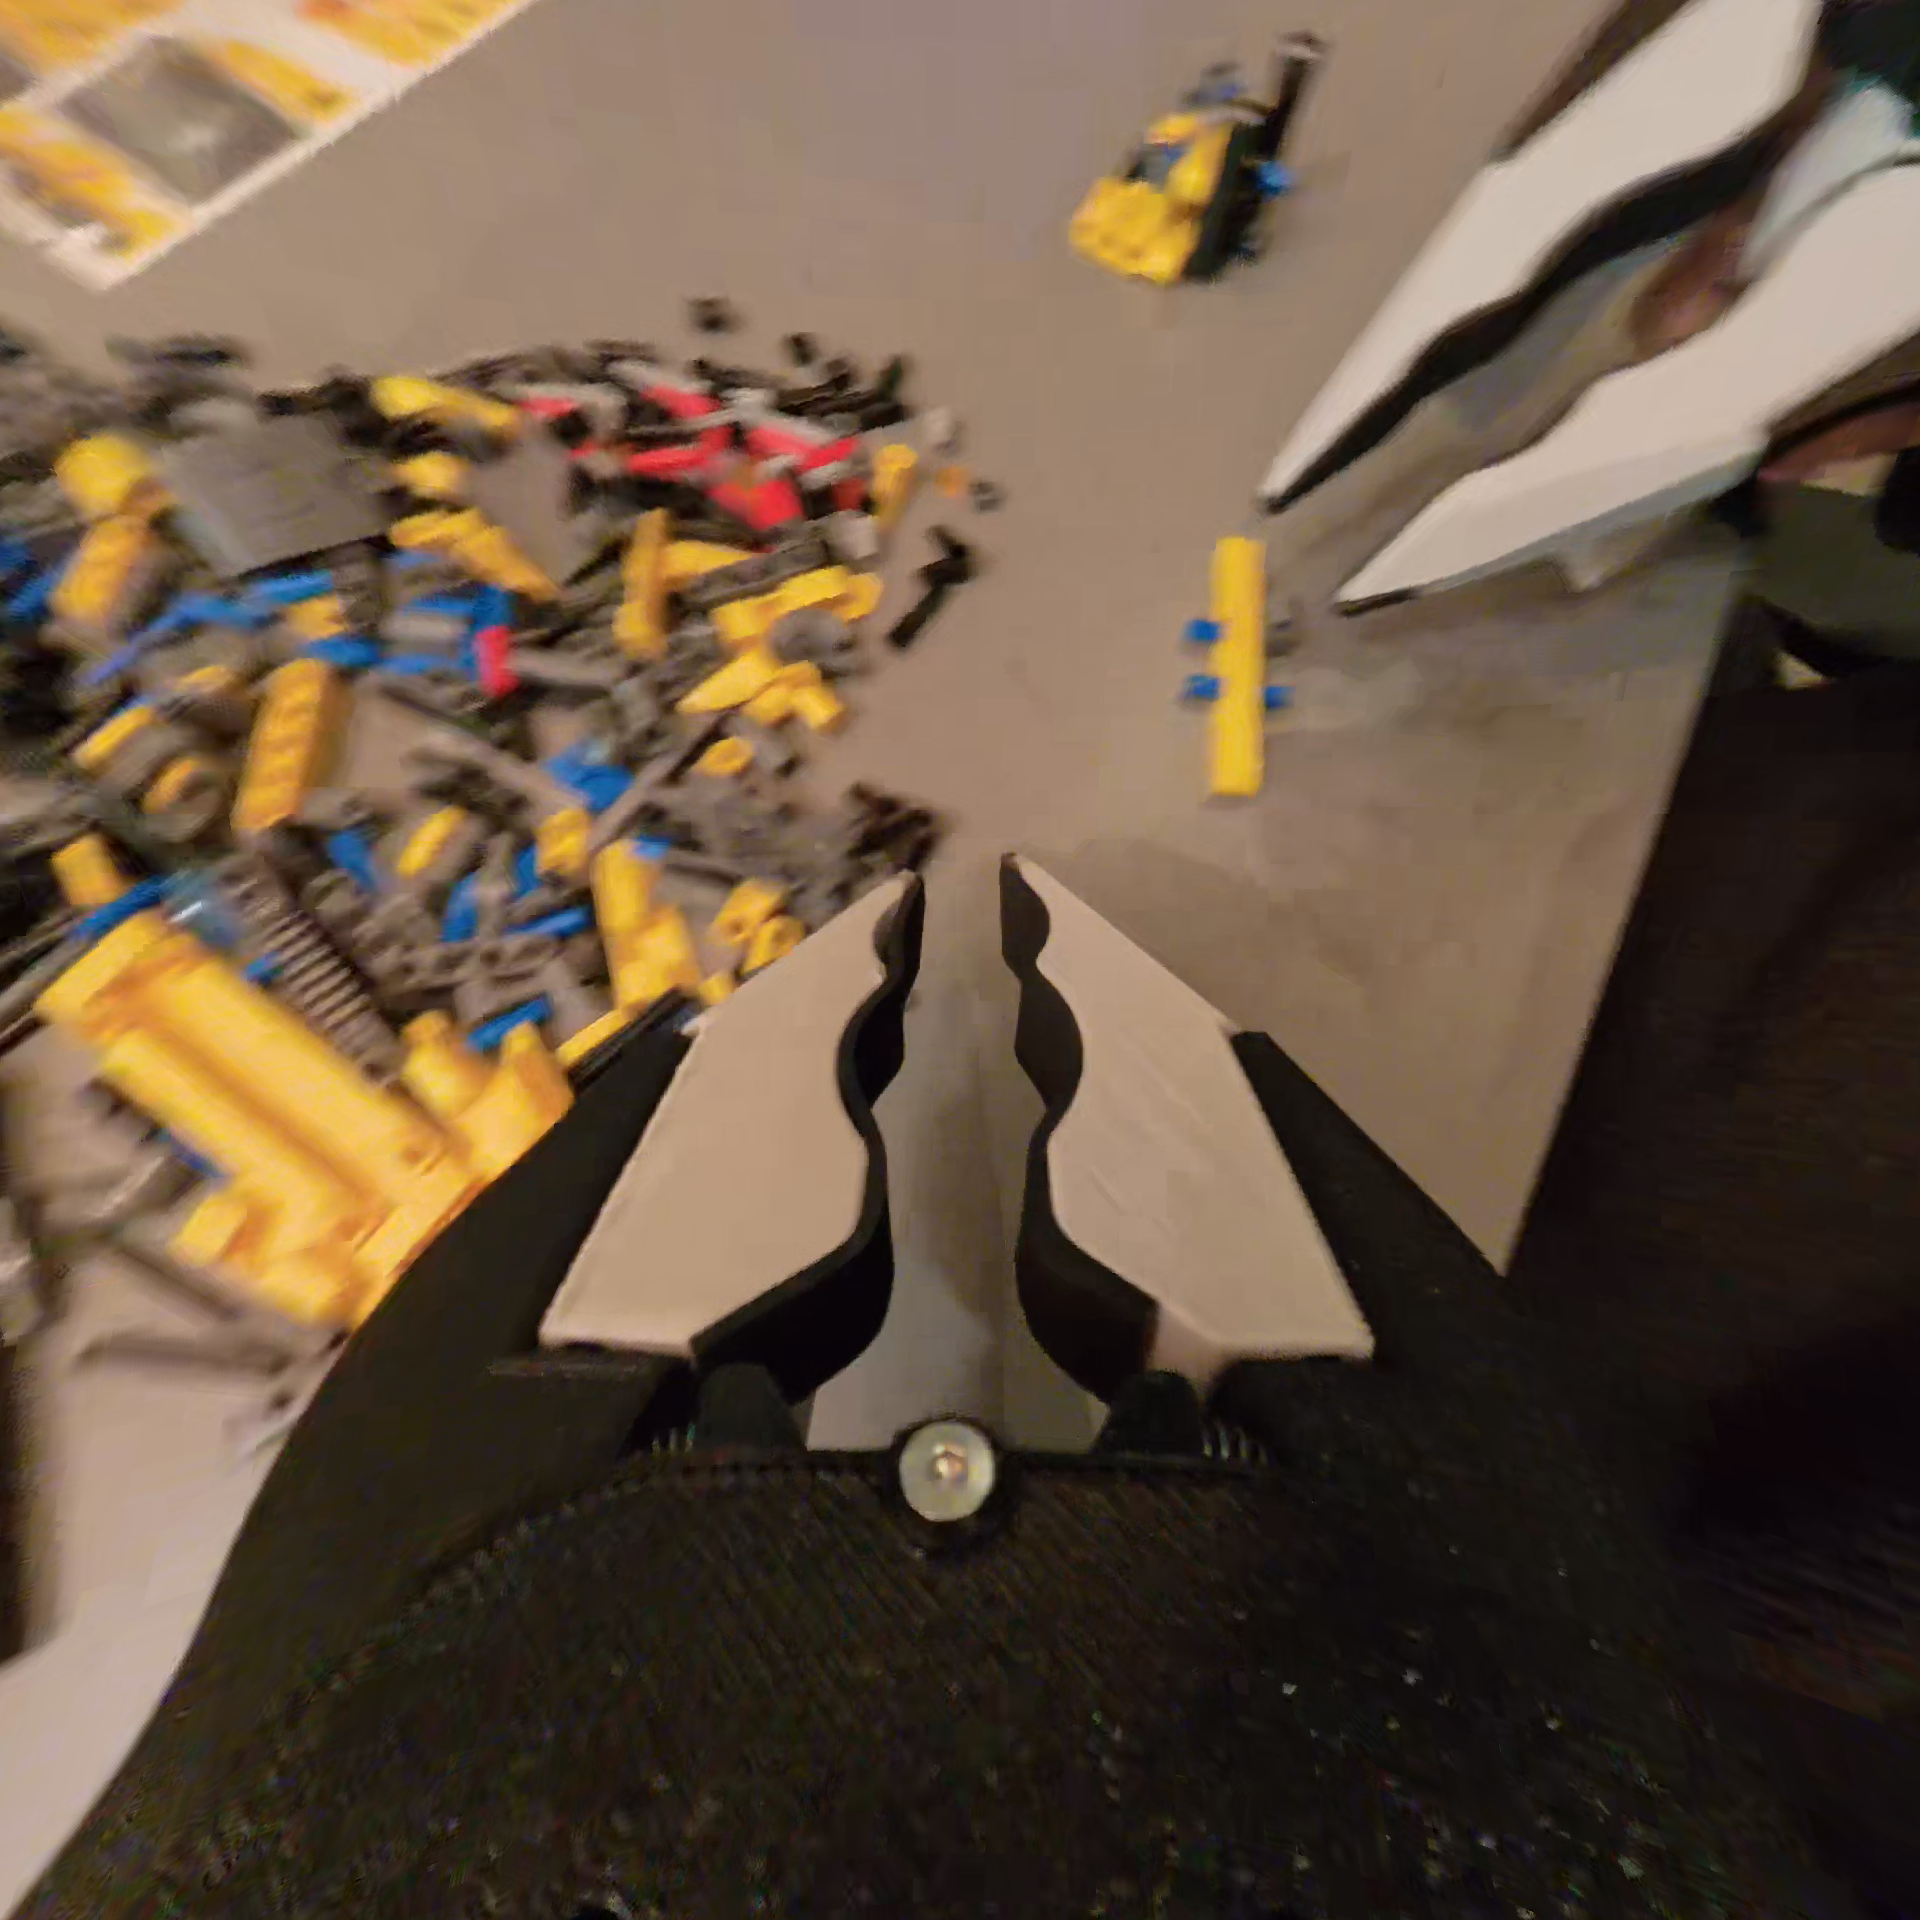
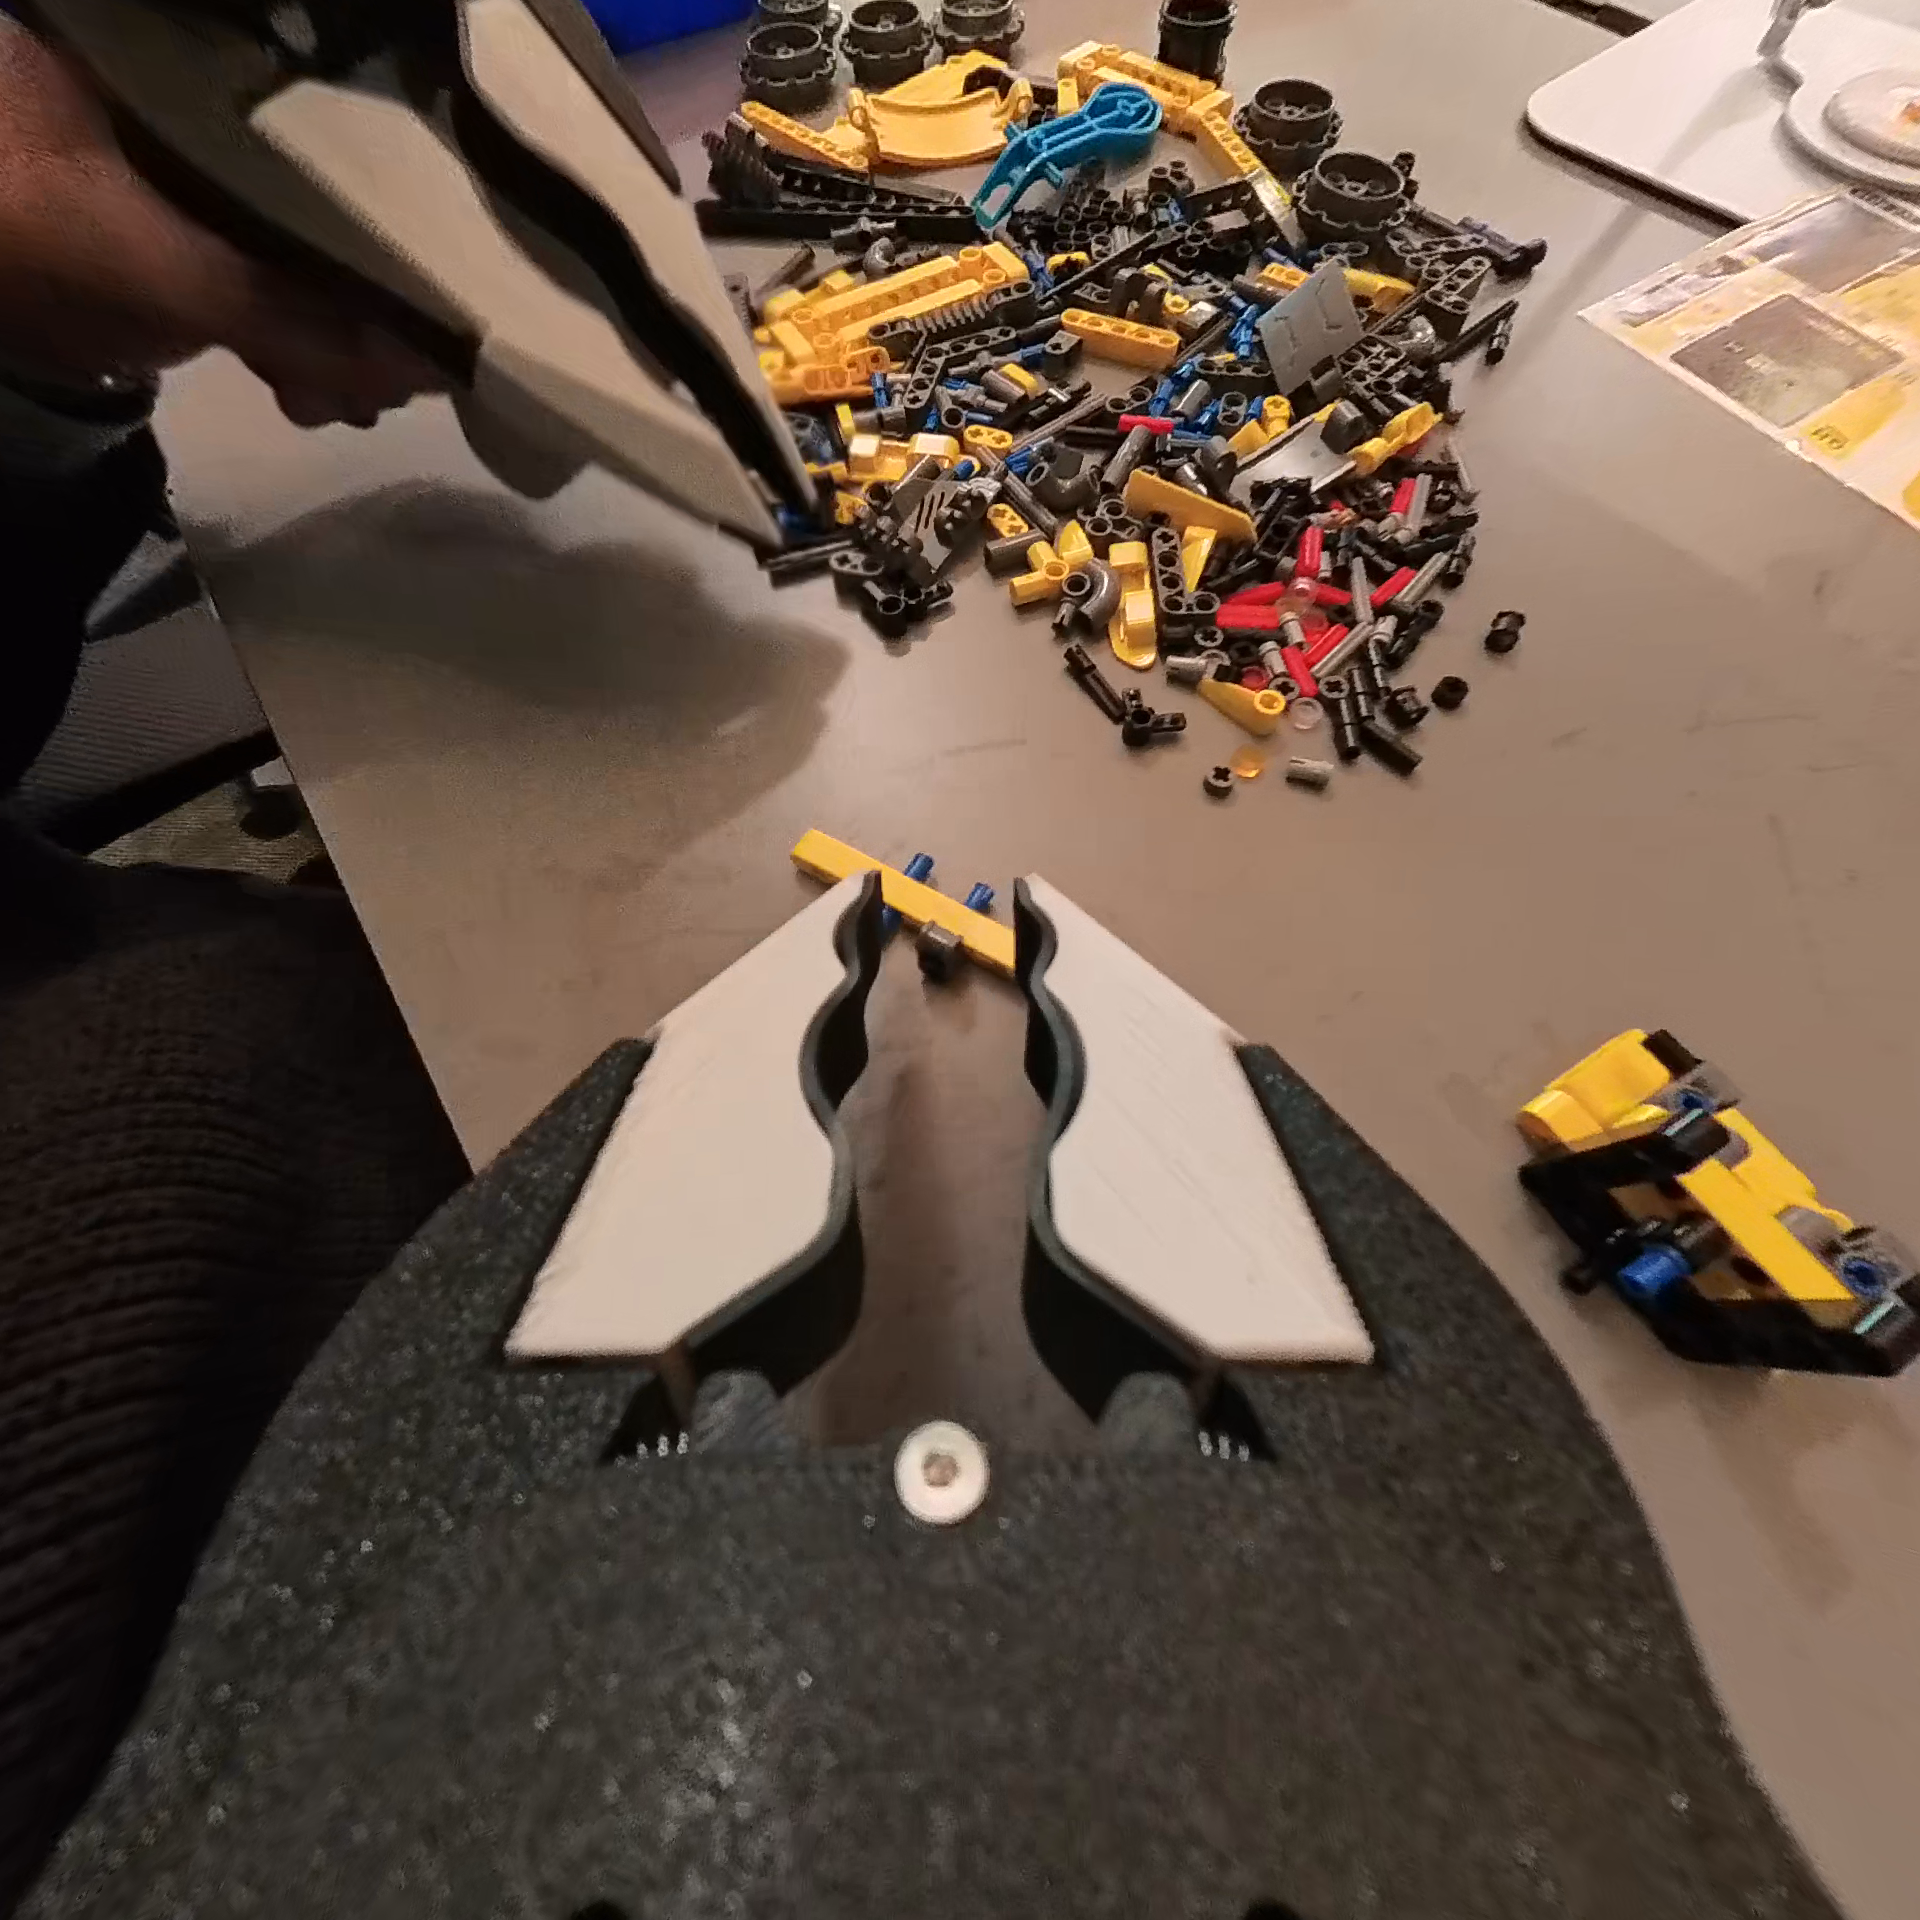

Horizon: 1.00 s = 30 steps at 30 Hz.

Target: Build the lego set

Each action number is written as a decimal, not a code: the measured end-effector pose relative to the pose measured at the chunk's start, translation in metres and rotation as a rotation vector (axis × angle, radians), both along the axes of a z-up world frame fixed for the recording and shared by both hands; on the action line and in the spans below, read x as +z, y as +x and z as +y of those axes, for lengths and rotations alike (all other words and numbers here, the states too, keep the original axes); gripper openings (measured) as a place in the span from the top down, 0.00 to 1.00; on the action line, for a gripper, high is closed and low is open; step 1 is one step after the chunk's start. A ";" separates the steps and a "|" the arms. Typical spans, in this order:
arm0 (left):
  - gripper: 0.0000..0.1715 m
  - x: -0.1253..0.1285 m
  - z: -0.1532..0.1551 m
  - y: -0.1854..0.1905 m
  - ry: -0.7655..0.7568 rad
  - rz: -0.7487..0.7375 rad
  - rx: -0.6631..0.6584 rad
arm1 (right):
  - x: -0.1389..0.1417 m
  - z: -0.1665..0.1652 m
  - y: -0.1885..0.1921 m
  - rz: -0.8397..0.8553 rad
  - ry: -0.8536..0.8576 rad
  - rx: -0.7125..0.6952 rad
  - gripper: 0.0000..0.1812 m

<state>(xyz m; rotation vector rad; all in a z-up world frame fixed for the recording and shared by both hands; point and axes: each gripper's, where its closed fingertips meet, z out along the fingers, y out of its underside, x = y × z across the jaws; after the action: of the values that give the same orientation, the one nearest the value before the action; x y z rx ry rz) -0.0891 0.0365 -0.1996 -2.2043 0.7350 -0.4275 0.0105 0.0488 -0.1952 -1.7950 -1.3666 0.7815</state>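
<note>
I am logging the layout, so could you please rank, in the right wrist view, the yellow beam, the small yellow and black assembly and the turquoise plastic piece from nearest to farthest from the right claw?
1. Long yellow beam with blue pins: at the right claw tips.
2. Small yellow and black assembly: off to the right.
3. Turquoise plastic piece: far end of the pile.

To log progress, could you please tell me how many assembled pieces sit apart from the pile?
2: a yellow beam with blue pins at the right gripper fingertips, and a yellow-black assembly to its right. Others may hide in the pile.

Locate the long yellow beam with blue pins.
The yellow beam lies alone on the grey table, just beyond the right gripper tips, apart from the parts pile.
</note>
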 end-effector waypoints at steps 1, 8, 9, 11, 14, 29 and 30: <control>0.94 0.002 0.004 -0.013 0.010 -0.008 0.051 | 0.000 0.000 0.000 -0.002 -0.002 -0.003 0.86; 1.00 -0.001 0.027 -0.071 0.072 0.063 0.325 | -0.002 0.003 -0.003 -0.018 0.024 -0.011 0.87; 1.00 0.000 0.029 -0.079 0.080 0.081 0.364 | -0.002 0.003 -0.003 -0.021 0.024 -0.010 0.87; 1.00 0.002 0.030 -0.094 0.083 0.097 0.421 | -0.002 0.003 -0.003 -0.019 0.023 -0.010 0.87; 1.00 0.003 0.027 -0.111 0.074 0.072 0.488 | 0.000 0.004 -0.003 -0.005 0.017 -0.014 0.87; 0.97 0.000 0.020 -0.128 0.066 0.065 0.539 | 0.006 0.004 -0.002 0.042 -0.014 -0.010 0.89; 0.96 0.000 0.020 -0.128 0.067 0.063 0.538 | 0.006 0.005 -0.002 0.042 -0.017 -0.011 0.89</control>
<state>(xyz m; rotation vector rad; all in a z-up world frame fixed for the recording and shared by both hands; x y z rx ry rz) -0.2171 0.0562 -0.1993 -2.2463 0.1626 -0.0596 0.0086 0.0535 -0.1897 -1.7882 -1.3252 0.8229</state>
